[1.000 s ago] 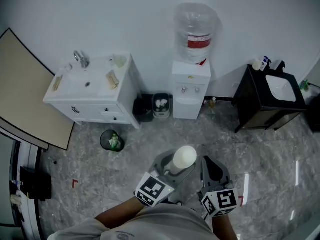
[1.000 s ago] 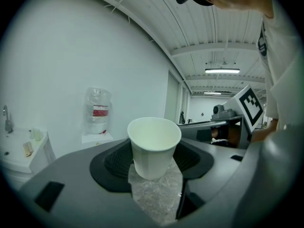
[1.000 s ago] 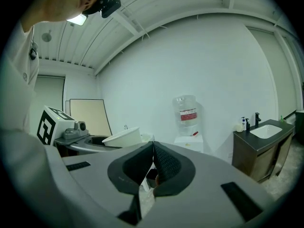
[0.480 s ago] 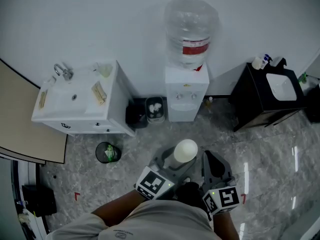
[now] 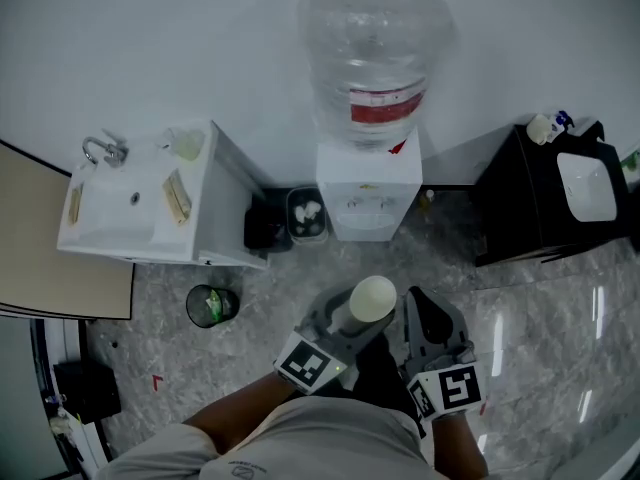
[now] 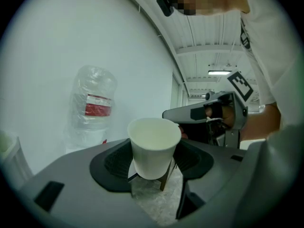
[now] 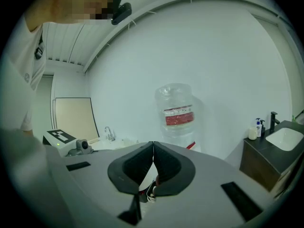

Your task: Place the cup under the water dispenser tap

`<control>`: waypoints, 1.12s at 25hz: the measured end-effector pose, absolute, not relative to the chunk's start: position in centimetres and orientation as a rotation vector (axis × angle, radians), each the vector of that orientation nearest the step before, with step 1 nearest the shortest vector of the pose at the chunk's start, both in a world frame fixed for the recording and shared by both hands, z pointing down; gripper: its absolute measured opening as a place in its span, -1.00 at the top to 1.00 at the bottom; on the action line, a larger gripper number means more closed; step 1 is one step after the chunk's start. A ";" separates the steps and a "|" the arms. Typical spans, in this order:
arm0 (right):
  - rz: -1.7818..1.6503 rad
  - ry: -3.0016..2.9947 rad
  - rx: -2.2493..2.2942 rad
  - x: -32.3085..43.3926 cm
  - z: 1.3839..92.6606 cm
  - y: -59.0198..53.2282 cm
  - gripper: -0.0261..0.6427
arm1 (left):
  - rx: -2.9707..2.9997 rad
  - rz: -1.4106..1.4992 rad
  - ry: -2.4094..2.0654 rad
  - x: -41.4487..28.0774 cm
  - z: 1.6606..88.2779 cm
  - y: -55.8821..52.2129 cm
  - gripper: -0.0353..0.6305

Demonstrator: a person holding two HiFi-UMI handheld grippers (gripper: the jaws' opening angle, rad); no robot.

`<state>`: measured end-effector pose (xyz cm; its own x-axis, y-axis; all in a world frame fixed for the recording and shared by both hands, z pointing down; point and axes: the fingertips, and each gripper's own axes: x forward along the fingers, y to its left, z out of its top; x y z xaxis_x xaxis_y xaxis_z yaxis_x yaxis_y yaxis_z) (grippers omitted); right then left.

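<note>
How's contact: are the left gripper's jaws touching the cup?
Touching. The left gripper view shows the cup wedged in the left gripper, both pads pressed against its sides with no gap.

The left gripper point(image 5: 346, 326) is gripping the white cup point(image 5: 372, 298) between its jaws, held nearly level; the right gripper point(image 5: 424, 320) is pointing alongside it, jaws together and empty.

White cup point(image 6: 153, 146) between the jaws

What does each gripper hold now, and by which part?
The left gripper holds the white paper cup upright, jaws on the lower part of its side wall. The right gripper holds nothing; its jaws are together.
</note>
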<state>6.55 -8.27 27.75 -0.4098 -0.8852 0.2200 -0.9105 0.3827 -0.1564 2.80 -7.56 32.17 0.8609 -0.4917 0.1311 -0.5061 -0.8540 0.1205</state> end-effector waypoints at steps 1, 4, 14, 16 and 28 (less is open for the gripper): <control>0.386 -2.542 1.625 7.2 28.0 -10.0 0.87 | 2.882 0.137 -0.789 3.6 32.6 -9.1 0.09; 0.391 -2.582 1.575 9.1 29.3 -14.0 0.87 | 2.890 0.150 -0.803 5.7 35.2 -12.7 0.09; 0.436 -2.610 1.553 10.3 37.6 -21.1 0.87 | 2.900 0.292 -0.814 7.2 49.3 -19.9 0.09; 0.436 -2.608 1.565 10.1 40.0 -22.0 0.87 | 2.892 0.309 -0.831 7.2 53.5 -21.0 0.09; 0.457 -2.580 1.648 11.4 55.3 -25.5 0.87 | 2.841 0.365 -0.966 8.1 77.1 -28.6 0.09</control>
<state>11.42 -25.49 55.31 -0.4322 -0.8804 0.1954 -0.8939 0.3897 -0.2216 8.05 -28.57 77.07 0.7674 -0.5845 0.2638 -0.6130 -0.7894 0.0341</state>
